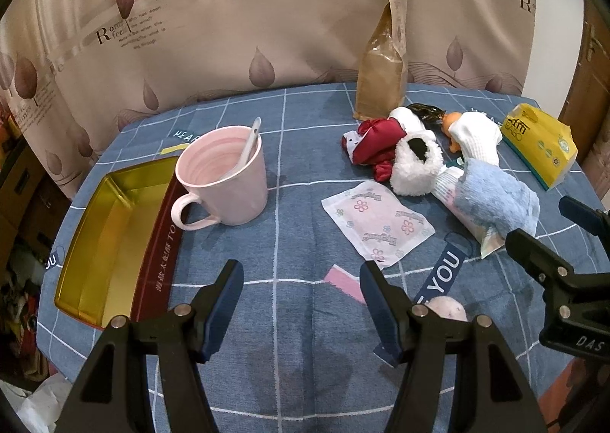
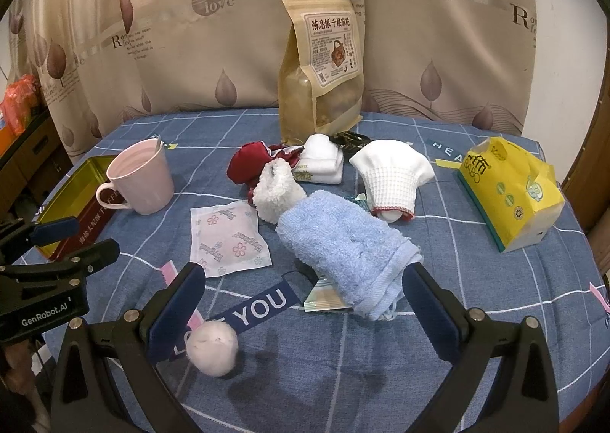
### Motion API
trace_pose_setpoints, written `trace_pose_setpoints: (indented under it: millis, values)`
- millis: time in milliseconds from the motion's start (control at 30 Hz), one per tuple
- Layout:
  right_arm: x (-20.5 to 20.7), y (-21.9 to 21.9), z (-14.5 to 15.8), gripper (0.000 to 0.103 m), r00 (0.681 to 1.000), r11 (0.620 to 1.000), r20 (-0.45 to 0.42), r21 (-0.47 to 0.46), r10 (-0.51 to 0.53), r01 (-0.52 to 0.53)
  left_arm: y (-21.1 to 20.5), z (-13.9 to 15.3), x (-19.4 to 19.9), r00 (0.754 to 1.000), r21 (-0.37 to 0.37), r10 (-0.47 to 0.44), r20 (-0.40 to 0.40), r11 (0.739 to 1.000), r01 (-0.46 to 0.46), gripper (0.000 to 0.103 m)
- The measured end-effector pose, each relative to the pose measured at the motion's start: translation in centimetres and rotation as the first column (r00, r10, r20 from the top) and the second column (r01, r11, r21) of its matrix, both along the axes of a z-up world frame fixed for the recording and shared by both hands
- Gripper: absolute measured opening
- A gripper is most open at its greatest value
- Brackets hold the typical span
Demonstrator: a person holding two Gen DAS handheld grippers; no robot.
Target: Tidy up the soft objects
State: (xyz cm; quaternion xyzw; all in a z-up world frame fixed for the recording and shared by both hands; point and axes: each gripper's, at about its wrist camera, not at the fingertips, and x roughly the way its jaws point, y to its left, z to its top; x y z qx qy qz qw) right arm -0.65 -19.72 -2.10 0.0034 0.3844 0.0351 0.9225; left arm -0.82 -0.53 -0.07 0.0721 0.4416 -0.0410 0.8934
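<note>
While both grippers' fingers stand apart, empty, the fluffy pink pompom [image 2: 212, 352] sits beside the right gripper [image 2: 305, 313], near the terry blue towel [image 2: 350, 254].

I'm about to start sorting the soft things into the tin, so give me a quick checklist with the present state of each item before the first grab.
1. Left hand-held gripper open and holding nothing: ok.
2. Right hand-held gripper open and holding nothing: ok.
3. Tin free of contents: ok, only its gold inside shows.
4. Blue towel lies within the right hand-held gripper's opening: ok, near end between the fingers.
5. Towel free of other items: not ok, it lies over a packet.
6. Pink mug clear of the tin: not ok, it stands right beside it.
</note>
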Motion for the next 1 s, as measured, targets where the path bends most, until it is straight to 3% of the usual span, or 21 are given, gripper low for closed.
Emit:
trace_pose_setpoints:
  millis: [1000]
  values:
    - [0.01, -0.53, 0.24, 0.103, 1.000, 1.000, 0.002, 0.005, -0.008, 0.008, -0.47, 0.21, -0.18, 1.000, 0.013, -0.018, 0.009, 1.000, 0.018, 0.065]
